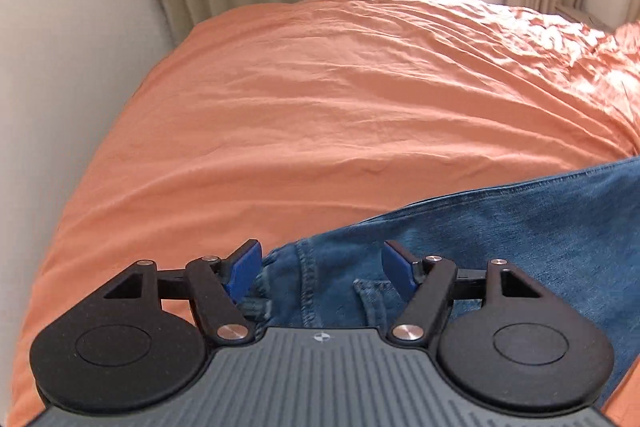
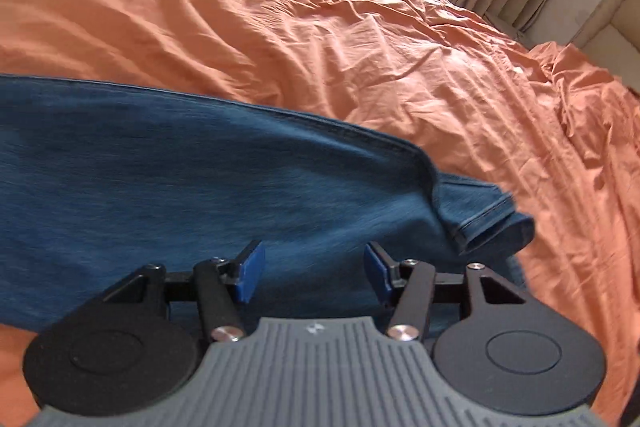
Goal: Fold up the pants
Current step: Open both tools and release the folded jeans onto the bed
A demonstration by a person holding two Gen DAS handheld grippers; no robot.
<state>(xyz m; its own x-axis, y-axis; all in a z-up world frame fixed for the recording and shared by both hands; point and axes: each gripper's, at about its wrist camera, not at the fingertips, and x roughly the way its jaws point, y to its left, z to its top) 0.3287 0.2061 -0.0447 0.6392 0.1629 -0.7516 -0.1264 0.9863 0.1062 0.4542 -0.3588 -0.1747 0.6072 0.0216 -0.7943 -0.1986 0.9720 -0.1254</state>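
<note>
The jeans (image 2: 168, 163) are lying flat across the near edge of the orange bed (image 1: 320, 99). The left tool (image 1: 322, 267) is hanging spread wide over the waistband end, the right tool (image 2: 314, 269) likewise spread over the legs, gripping nothing.

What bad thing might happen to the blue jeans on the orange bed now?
1. Both grippers are open, the left gripper over the waist end and the right gripper over the leg, so a shallow pinch may catch only the top layer of the jeans.
2. The hem is already bent and bunched, so it may get folded in crooked.
3. The orange sheet is wrinkly and might get pinched along with the denim.
</note>
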